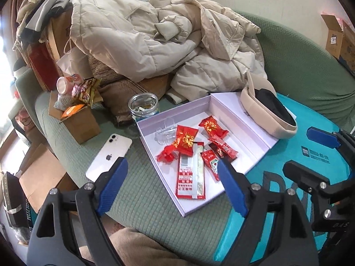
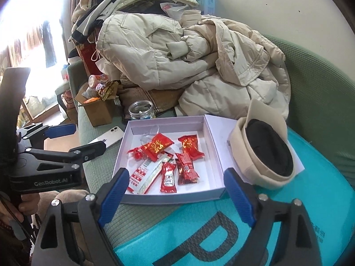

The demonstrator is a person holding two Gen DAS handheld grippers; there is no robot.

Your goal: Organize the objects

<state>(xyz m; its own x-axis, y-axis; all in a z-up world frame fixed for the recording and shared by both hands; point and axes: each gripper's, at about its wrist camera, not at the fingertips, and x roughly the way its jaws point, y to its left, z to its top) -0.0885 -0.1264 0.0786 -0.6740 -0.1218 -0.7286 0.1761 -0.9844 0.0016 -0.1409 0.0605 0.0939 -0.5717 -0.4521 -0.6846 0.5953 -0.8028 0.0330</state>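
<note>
Both the left gripper (image 1: 173, 184) and right gripper (image 2: 177, 192) hang open and empty above the white box (image 2: 137, 196) on the sofa (image 1: 137, 190), red snack packets (image 2: 168, 177) already inside; next likely the phone (image 1: 111, 153) or jar (image 1: 144, 108).

Green quilted sofa seat (image 1: 142, 190) carries all items. Teal bag (image 2: 310, 210) lies flat on seat at right, beside white shallow box (image 1: 255, 155), whose near corner rests on it. White phone (image 1: 111, 153) face down, left of box. Glass jar (image 1: 143, 108) stands behind box's far left corner. Small brown carton (image 1: 86, 122) stands left of jar. Cream padded coat (image 1: 155, 42) heaped at rear of seat.
</note>
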